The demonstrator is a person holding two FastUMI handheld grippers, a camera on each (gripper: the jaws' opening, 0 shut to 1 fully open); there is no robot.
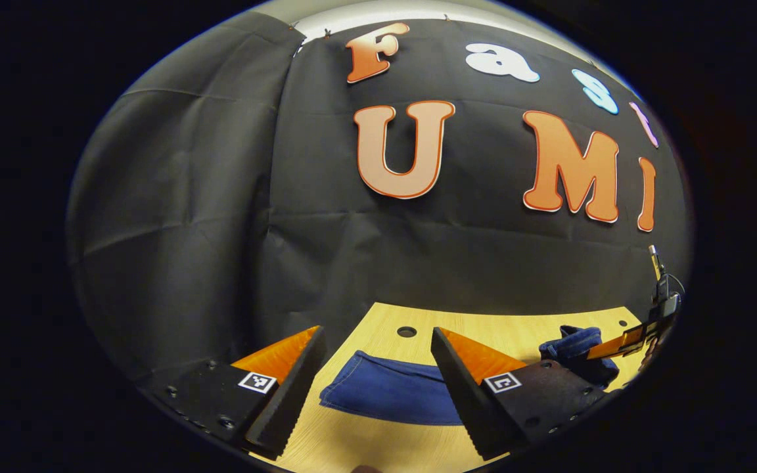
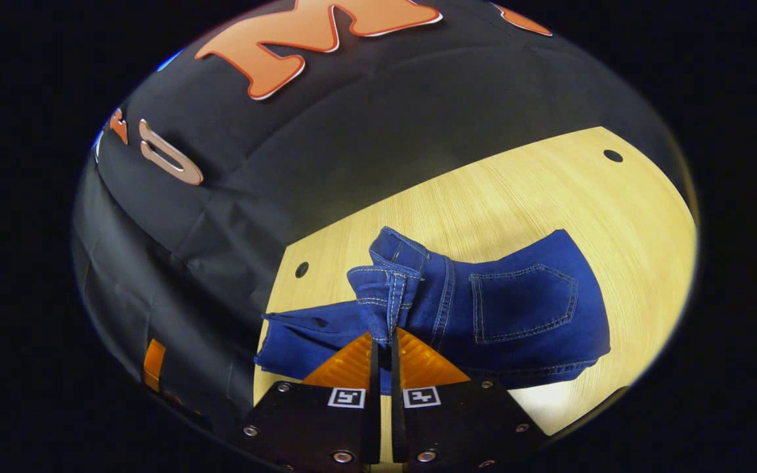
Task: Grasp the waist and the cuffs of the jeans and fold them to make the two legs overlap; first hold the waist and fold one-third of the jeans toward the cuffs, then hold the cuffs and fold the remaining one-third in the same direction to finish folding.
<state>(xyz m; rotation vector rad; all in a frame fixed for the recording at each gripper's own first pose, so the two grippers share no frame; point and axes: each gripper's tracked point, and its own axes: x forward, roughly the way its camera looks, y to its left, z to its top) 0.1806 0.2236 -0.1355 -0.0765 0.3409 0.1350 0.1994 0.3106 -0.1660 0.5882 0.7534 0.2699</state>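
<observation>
The blue jeans (image 2: 516, 309) lie on the wooden table (image 2: 516, 190), back pocket facing up. My right gripper (image 2: 384, 338) is shut on the waistband, which stands bunched and lifted above the fingertips. In the left gripper view, the cuff end of the jeans (image 1: 391, 391) lies flat on the table, low between the fingers and slightly ahead. My left gripper (image 1: 377, 332) is open above it and holds nothing. Farther right in that view, the right gripper (image 1: 621, 343) holds the raised waist bundle (image 1: 579, 348).
Black cloth walls close off the table's back and left sides. The table top (image 1: 497, 328) has small round holes (image 1: 407, 332) near its back edge, one hole (image 2: 613, 156) at the far corner. Bare wood lies beyond the jeans.
</observation>
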